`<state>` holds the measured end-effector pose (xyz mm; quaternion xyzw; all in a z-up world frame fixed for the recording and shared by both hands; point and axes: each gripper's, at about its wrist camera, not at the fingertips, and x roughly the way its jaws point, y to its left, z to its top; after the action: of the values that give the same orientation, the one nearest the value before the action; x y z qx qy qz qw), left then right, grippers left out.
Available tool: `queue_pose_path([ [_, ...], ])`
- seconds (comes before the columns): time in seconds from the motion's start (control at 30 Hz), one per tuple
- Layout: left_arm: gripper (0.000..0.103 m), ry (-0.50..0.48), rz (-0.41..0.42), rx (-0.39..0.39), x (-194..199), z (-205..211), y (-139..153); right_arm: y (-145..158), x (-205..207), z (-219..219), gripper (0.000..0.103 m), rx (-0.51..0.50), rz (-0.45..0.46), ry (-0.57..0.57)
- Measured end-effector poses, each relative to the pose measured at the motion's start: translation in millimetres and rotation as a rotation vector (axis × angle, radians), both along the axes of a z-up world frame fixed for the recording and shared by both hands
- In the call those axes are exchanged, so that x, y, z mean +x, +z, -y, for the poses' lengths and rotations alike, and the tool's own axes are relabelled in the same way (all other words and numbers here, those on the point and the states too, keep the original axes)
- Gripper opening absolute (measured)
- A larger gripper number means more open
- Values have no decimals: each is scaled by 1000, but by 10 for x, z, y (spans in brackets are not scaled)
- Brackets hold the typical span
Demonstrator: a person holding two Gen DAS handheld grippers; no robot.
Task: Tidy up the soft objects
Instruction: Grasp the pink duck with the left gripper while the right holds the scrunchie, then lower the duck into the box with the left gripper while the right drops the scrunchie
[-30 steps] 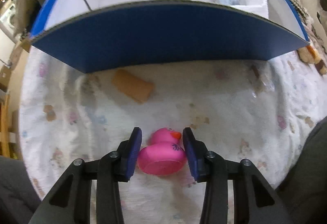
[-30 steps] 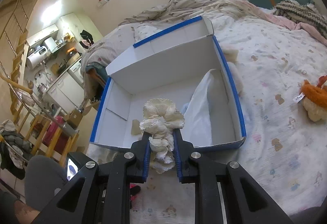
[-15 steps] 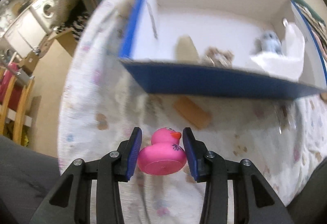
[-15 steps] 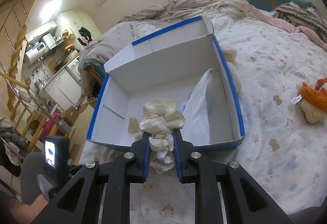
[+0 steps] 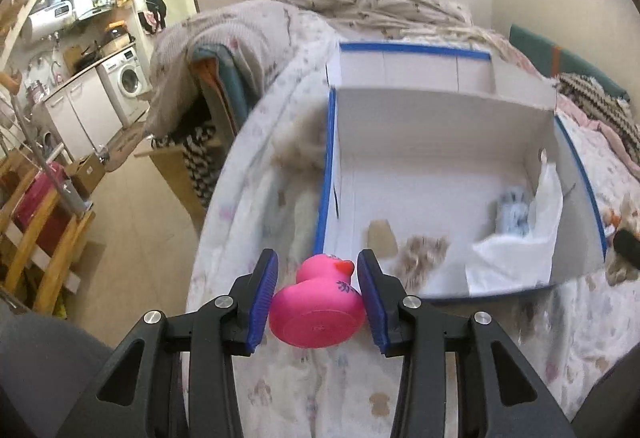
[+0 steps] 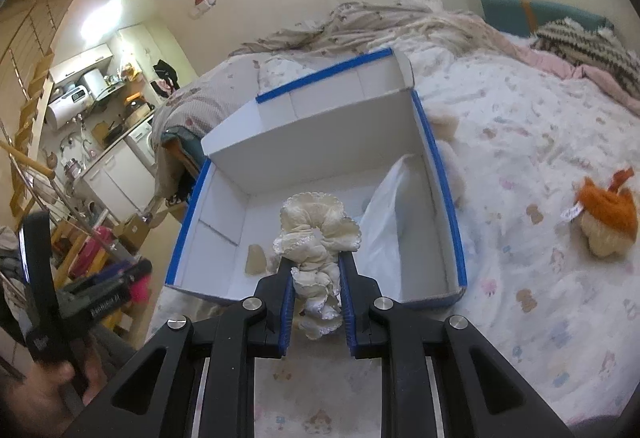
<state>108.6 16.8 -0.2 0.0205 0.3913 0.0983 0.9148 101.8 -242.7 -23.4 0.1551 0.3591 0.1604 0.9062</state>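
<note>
The left gripper (image 5: 317, 302) is clenched on a pink rubber duck (image 5: 318, 312), its flat base facing the camera, held above the bedspread (image 5: 320, 398) just short of the box's near left corner. At 1 o'clock from the duck lies the open blue-edged box (image 5: 325, 174). Only this view shows its floor clearly: a tan piece (image 5: 381, 234), a fuzzy brownish thing (image 5: 424, 252), white paper (image 5: 532, 234) and what may be a pale blue plush (image 5: 510, 214), too blurred to tell.

The right gripper (image 6: 316, 302) is clamped on a cream frilly scrunchie (image 6: 316, 238) in front of the box's near wall (image 6: 432, 301). Only the right wrist view shows an orange plush toy (image 6: 608, 218) on the bed at 3 o'clock, and at 8 o'clock the person's hand (image 6: 40, 394) holding the other gripper.
</note>
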Motion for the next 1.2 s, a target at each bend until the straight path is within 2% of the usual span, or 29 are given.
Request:
queue_pose_path([
  [0.1, 37, 2, -3, -14, 123, 0, 47, 31, 47, -9, 22, -15, 29, 4],
  [0.13, 31, 2, -9, -24, 177, 8, 69, 38, 73, -13, 22, -23, 39, 5],
  [0.17, 18, -1, -15, -31, 232, 14, 88, 44, 100, -20, 22, -27, 47, 8],
  [0.3, 15, -22, -40, -57, 479, 59, 91, 31, 244, -61, 22, -54, 66, 18],
  [0.37, 8, -48, -42, -64, 602, 122, 93, 1, 326, -81, 22, -64, 63, 21],
  [0.47, 7, -72, -70, -92, 760, 179, 77, -49, 461, -70, 22, -68, 51, 18],
  [0.57, 7, -92, -65, -93, 838, 206, 98, -112, 583, -20, 22, -55, 23, 2],
  [0.63, 7, -100, -54, -131, 867, 128, 141, -162, 649, 17, 22, -48, -5, -13],
  [0.73, 7, -75, -56, -196, 874, -157, 158, -243, 685, 44, 22, -30, -56, -24],
  [0.87, 7, 8, -89, -161, 838, -550, 43, -351, 751, -10, 22, -31, -116, -3],
  [1.03, 7, 48, -133, -182, 760, -745, -141, -561, 827, -69, 23, -32, -220, 14],
  [1.1, 7, 47, -144, -189, 725, -733, -203, -607, 845, -59, 32, -20, -245, 14],
  [1.13, 7, 44, -148, -191, 705, -715, -229, -623, 850, -47, 53, -14, -255, 8],
  [1.17, 7, 40, -150, -191, 690, -690, -247, -620, 846, -29, 65, 3, -251, 7],
  [1.2, 7, 32, -152, -189, 678, -664, -260, -605, 841, -15, 67, 28, -240, 15],
])
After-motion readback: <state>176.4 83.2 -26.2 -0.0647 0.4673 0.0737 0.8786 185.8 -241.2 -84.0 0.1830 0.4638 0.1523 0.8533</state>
